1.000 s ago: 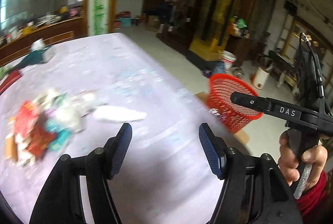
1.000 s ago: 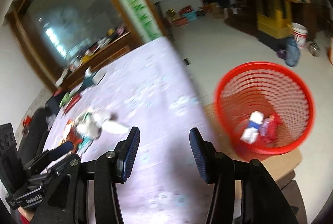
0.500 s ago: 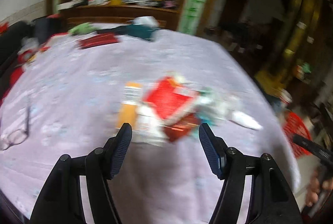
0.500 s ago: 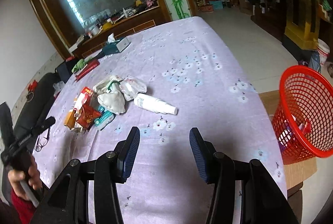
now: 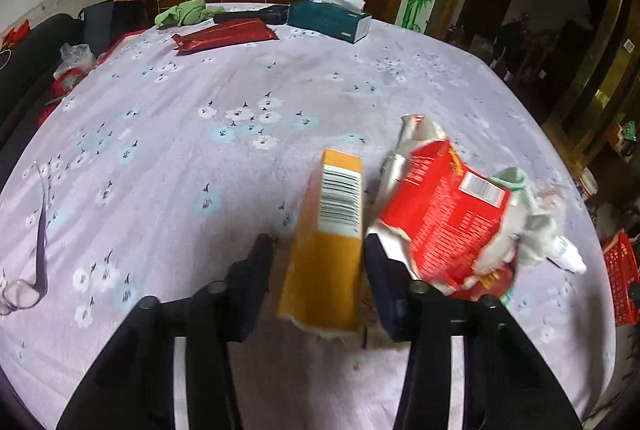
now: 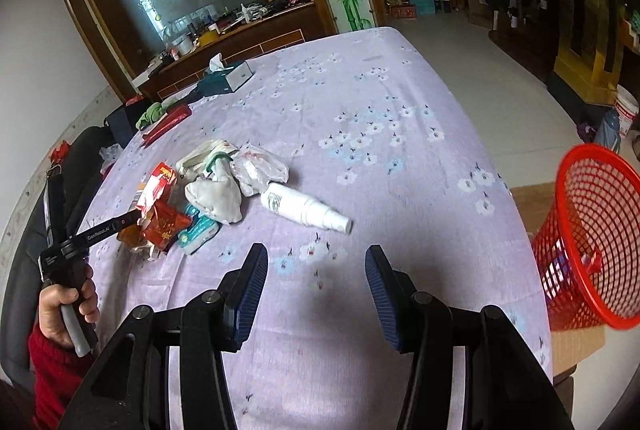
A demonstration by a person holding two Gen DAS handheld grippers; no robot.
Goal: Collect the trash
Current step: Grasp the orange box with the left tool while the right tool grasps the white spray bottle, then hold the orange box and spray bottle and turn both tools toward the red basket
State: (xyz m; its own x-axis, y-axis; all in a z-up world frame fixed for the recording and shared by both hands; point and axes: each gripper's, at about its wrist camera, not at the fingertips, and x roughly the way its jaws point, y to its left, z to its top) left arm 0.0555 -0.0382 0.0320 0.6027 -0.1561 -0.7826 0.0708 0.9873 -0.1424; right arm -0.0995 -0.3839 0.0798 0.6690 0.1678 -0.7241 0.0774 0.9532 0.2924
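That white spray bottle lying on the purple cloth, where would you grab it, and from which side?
Grip the white spray bottle across its wide body, just behind the narrow nozzle, probably from above. It lies flat on the tablecloth, nozzle pointing towards the red basket, and its near side is free of the wrapper pile. The open right tool already faces it, so its fingers could straddle the barrel crosswise.

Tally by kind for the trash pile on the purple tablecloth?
Orange cardboard box: 1
White plastic spray bottle: 1
Teal plastic pack: 1
Red snack wrappers: 2
Pale crumpled wrappers: 3, as far as the overlap shows
Total: 8
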